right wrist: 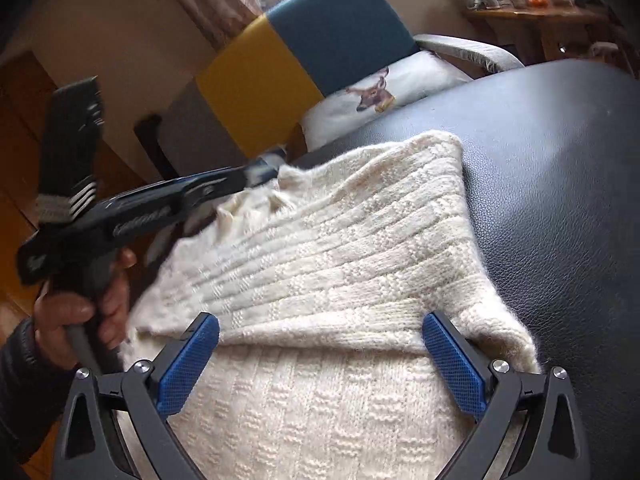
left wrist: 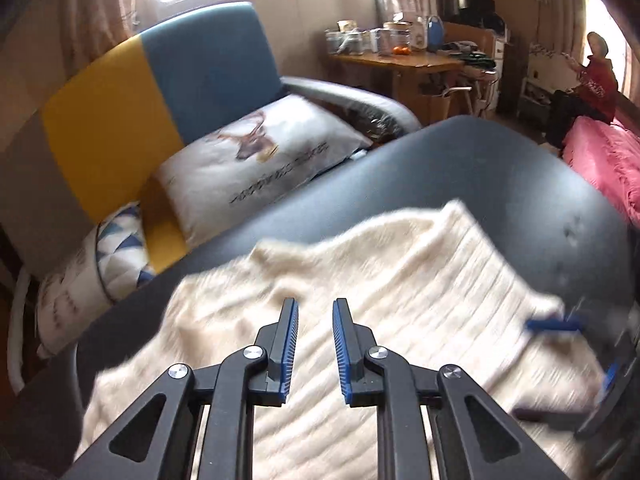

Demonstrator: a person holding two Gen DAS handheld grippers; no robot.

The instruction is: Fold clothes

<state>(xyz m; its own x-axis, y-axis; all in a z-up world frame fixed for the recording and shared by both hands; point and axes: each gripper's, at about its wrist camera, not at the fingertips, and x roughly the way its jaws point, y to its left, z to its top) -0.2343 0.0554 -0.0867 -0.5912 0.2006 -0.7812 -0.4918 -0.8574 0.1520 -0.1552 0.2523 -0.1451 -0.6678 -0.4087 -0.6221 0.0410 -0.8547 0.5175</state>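
A cream knitted sweater (left wrist: 400,280) lies folded on a dark leather surface (left wrist: 460,160). In the right wrist view, one layer of the sweater (right wrist: 340,240) is laid over another, with a folded edge running across near the camera. My left gripper (left wrist: 315,304) hovers over the sweater, its blue pads a narrow gap apart with nothing between them. A hand (right wrist: 80,312) holds this left gripper (right wrist: 266,164) at the sweater's far left corner. My right gripper (right wrist: 320,320) stands wide open over the folded edge, with the knit below its pads. The right gripper (left wrist: 582,350) shows blurred at the sweater's right side.
Behind the leather surface stands a sofa (left wrist: 160,92) with a yellow and blue back and a deer-print pillow (left wrist: 260,160). A wooden table (left wrist: 400,60) with jars is at the back. A seated person (left wrist: 596,76) and pink bedding (left wrist: 608,160) are at the far right.
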